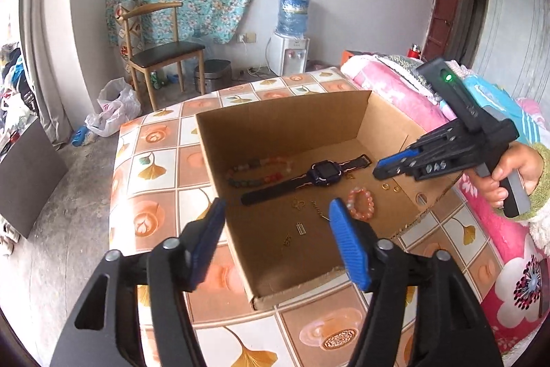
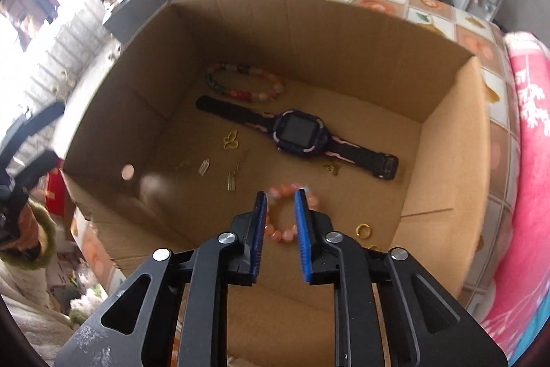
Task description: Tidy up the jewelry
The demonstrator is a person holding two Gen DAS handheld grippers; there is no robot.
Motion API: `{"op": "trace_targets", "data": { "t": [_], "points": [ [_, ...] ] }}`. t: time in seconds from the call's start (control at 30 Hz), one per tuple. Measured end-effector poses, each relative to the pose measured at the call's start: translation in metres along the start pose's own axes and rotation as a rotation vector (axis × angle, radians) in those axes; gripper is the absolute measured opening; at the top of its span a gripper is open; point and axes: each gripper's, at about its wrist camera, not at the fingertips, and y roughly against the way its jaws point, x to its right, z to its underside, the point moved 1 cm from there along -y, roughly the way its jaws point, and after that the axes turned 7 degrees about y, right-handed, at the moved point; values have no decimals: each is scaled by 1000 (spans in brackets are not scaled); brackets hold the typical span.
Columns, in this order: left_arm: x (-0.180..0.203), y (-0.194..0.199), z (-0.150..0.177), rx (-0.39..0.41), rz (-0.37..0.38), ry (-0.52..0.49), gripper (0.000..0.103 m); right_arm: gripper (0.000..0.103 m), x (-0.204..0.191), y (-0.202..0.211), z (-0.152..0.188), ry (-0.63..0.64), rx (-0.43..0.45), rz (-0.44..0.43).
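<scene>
Both grippers empty: left gripper point(image 1: 275, 222) wide, right gripper point(image 2: 280, 212) narrowly parted above round pink bead bracelet point(image 2: 287, 222) in corrugated cardboard box point(image 2: 447, 133).

Black tongs point(image 2: 280, 195) with ribbed blue pads point(image 1: 347, 239), silver screws, fuzzy green-cuffed sleeve point(image 1: 539, 191)

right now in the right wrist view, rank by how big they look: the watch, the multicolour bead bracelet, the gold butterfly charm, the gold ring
1. watch, longest by far
2. multicolour bead bracelet
3. gold butterfly charm and gold ring: look about alike, and the ring lies nearer the camera, so no ranking between them.
</scene>
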Motion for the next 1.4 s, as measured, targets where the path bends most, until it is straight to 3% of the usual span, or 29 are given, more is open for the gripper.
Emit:
{"op": "trace_targets", "data": {
  "t": [0.1,0.2,0.43,0.53,0.77,0.93,1.4],
  "points": [
    [-3,8,4,19,3,25,71,22,0,27,9,-33,97,-2],
    [-3,19,8,54,-9,44,79,34,-7,56,20,-56,207,19],
    [10,45,17,139,-70,93,97,87,-61,126,72,-48,527,233],
    [20,53,21,168,-124,106,97,95,-75,129,92,-102,572,283],
    [41,46,31,141,-290,122,97,95,-74,118,116,-233,503,387],
    [54,31,35,86,-317,120,97,95,-81,108,121,-247,452,493],
    [56,14,40,-16,-372,210,97,95,-84,85,123,-282,364,498]
  ]
}}
